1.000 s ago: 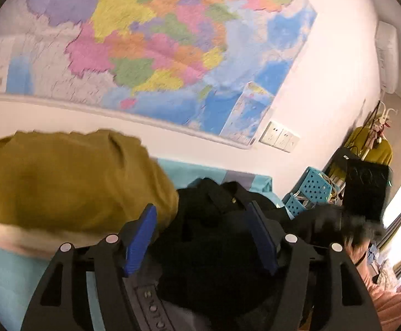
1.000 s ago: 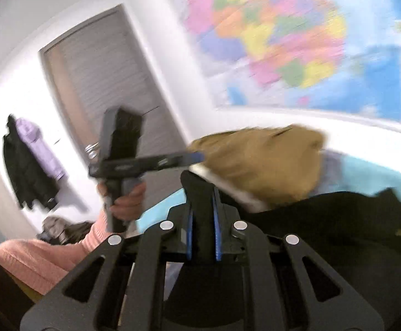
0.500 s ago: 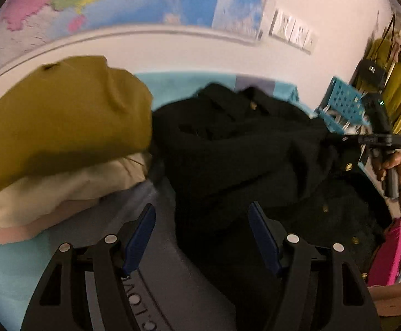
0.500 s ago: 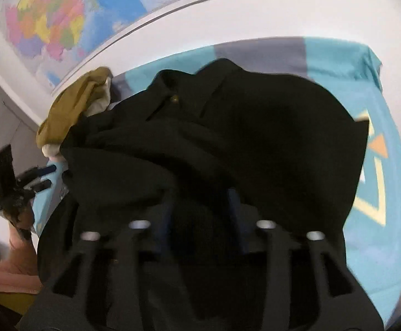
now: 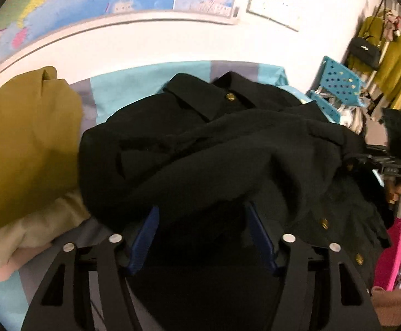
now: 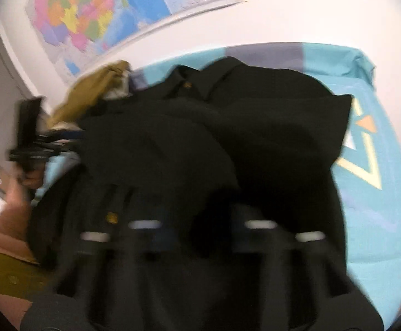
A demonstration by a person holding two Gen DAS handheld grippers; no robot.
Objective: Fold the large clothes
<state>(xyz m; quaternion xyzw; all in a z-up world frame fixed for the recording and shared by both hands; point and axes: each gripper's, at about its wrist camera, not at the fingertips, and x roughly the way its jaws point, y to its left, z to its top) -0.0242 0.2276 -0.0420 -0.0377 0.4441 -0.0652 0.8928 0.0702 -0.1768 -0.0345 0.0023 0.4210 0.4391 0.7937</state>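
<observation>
White wall carries a coloured map along the top of both views, and under it a teal and grey cover spreads over the bed.

On that cover lies the black coat, rumpled, its collar toward the wall at 12 o'clock and its brass buttons catching light. In the left wrist view the left hand-held gripper sits at 6 o'clock with its blue-lined fingers spread wide apart. The near edge of the coat bulges into the gap between them, and the fingertips are at the cloth; no pinch is visible. At 9 o'clock from this hand-held gripper, just beside the coat, a mustard garment rests on top of a cream one.

At 3 o'clock in the same view the right hand-held gripper reaches in from the side, at the coat's far edge; its fingertips are lost against the dark cloth, so I cannot tell whether they grip it. The right wrist view is heavily smeared: the coat fills the middle and the tool's own fingers are a dark blur at 6 o'clock, state unreadable. The left tool shows there at 9 o'clock.

Behind, at 2 o'clock in the left wrist view, stand blue perforated crates and a rack with a yellow-green garment.
</observation>
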